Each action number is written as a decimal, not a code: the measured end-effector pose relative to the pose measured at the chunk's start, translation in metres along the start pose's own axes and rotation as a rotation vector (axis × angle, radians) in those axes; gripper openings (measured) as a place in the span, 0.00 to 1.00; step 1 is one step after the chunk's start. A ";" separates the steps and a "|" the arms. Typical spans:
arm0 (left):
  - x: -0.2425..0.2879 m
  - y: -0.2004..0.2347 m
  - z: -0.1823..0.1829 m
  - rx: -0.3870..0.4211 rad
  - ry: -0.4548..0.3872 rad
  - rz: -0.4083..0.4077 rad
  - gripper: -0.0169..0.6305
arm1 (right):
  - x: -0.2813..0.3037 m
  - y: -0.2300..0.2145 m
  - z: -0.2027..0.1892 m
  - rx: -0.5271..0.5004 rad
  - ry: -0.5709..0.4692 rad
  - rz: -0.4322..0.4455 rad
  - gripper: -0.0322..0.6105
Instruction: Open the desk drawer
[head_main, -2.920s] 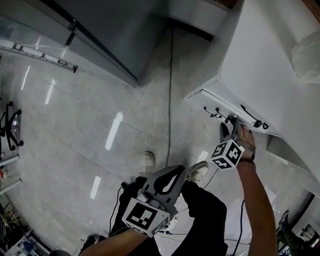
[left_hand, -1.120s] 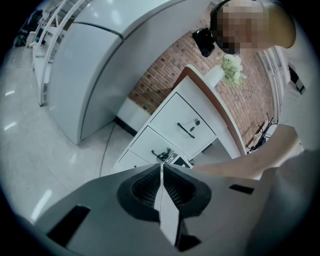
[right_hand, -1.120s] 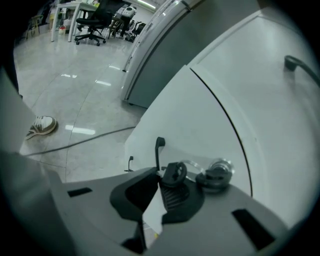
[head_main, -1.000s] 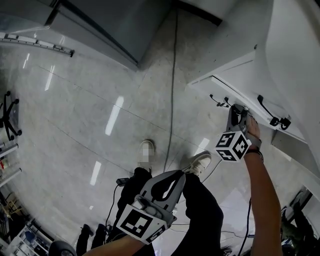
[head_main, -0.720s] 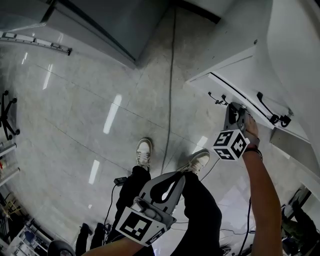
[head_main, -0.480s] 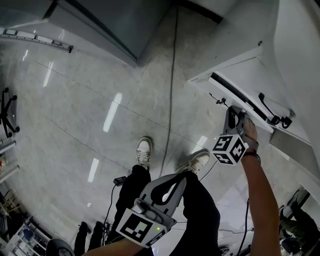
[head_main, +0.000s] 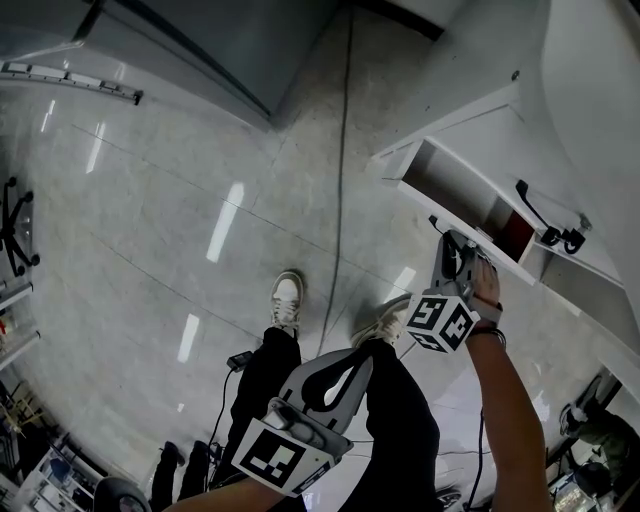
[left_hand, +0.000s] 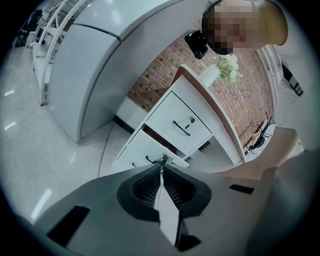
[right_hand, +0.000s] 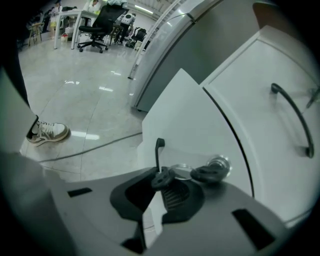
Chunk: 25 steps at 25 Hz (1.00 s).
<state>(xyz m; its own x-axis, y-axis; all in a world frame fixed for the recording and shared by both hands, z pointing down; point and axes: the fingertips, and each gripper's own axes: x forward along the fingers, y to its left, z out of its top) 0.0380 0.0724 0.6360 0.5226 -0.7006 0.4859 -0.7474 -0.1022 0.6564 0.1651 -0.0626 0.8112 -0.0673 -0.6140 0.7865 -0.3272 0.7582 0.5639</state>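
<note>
Drawer of white desk, at right, partly out. Right gripper clamped on black handle, seemingly near its end. Left gripper jaws together, empty, low. Mid-pull; next calls for straight outward draw.

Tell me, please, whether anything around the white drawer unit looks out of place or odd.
Nothing looks damaged or spilled. One drawer stands partly pulled out, but only because the right gripper is shut on its handle. A key sits in that drawer's lock, and a cable lies loose across the floor.
</note>
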 end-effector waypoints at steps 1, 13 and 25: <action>0.000 0.000 0.000 0.000 0.002 0.000 0.06 | -0.002 0.003 0.000 0.003 -0.001 0.000 0.09; -0.006 -0.004 -0.001 0.004 0.003 -0.015 0.06 | -0.020 0.031 0.001 0.013 0.009 0.005 0.09; -0.010 -0.004 -0.001 -0.001 -0.005 -0.010 0.06 | -0.034 0.047 0.001 0.037 0.013 0.019 0.09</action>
<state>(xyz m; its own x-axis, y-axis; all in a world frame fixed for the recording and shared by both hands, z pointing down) 0.0361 0.0804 0.6286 0.5275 -0.7034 0.4765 -0.7418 -0.1079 0.6619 0.1510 -0.0060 0.8111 -0.0617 -0.5968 0.8000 -0.3605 0.7607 0.5397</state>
